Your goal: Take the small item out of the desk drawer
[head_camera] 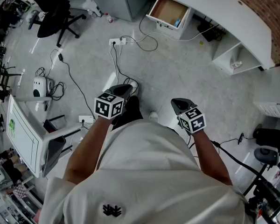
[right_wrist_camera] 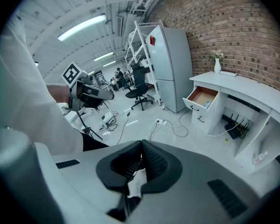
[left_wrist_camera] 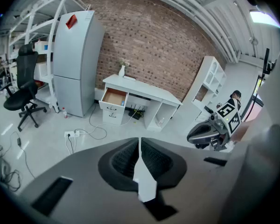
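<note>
The white desk (head_camera: pixel 224 13) stands far ahead by the brick wall, its top drawer (head_camera: pixel 168 10) pulled open. A small blue item (head_camera: pixel 178 21) lies in the drawer's right corner, and it also shows in the drawer (right_wrist_camera: pixel 203 97) as a blue item (right_wrist_camera: pixel 206 104) in the right gripper view. I hold both grippers close to my body, well short of the desk. My left gripper (head_camera: pixel 120 90) is shut with nothing in it, its pads meeting in the left gripper view (left_wrist_camera: pixel 140 143). My right gripper (head_camera: pixel 180 105) is shut and empty too (right_wrist_camera: pixel 141 147).
A power strip (head_camera: pixel 117 41) and loose cables (head_camera: pixel 147 38) lie on the floor between me and the desk. A black office chair (head_camera: pixel 53 13) stands at the far left, a grey refrigerator (left_wrist_camera: pixel 77 62) left of the desk. A white cabinet (head_camera: pixel 25 134) is at my left.
</note>
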Motion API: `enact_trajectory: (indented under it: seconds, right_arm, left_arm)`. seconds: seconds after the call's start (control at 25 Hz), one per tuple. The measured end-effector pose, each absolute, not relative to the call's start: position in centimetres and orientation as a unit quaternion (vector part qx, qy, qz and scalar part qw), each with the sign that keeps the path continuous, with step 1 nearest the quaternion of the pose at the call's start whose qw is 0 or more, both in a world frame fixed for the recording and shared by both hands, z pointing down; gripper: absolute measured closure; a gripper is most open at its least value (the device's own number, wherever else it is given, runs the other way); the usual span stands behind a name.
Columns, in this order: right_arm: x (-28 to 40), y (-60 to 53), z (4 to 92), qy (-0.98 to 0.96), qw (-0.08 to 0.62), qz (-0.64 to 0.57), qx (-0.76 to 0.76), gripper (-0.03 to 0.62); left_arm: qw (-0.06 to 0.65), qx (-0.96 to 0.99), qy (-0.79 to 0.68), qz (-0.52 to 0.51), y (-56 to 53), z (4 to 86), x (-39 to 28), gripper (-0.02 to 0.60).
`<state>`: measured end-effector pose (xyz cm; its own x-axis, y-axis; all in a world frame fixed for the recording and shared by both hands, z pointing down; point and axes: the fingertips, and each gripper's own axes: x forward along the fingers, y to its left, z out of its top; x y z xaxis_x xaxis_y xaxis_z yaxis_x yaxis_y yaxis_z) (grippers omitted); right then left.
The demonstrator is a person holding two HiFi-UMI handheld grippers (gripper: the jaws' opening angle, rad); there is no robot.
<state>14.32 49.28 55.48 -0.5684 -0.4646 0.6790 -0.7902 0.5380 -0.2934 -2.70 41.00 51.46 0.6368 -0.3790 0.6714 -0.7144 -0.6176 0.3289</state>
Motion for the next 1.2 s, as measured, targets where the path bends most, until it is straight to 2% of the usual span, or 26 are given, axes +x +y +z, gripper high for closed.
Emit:
enact_trajectory:
  seconds: [0.36,0.8,0.92,1.2]
  right_arm:
    - [10.2,39.6,57.1,-0.814,0.273,0.316,0.403,0.565]
    - [2.5,22.2,56.6,-0.762,0.229,0.353,0.491,0.559]
    - [1.3,18.3,57.1,-0.742,0.221,0.358,0.523,0.491]
    - [2.1,11.8,57.9,-0.703,0.219,0.368,0.568,0.491]
  left_arm:
    - [0.299,0.864,-0.290,0.283,31.3,53.1,-6.4,0.546]
    - [0.287,0.890,-0.193,0.296,16.7,53.3,-11.6,0.546]
    - [0.282,0.893,-0.184,0.299,13.0,53.7,-14.0,0.546]
    - [0.293,0.890,-0.188,0.295,6.0,54.1,-16.7,0.546]
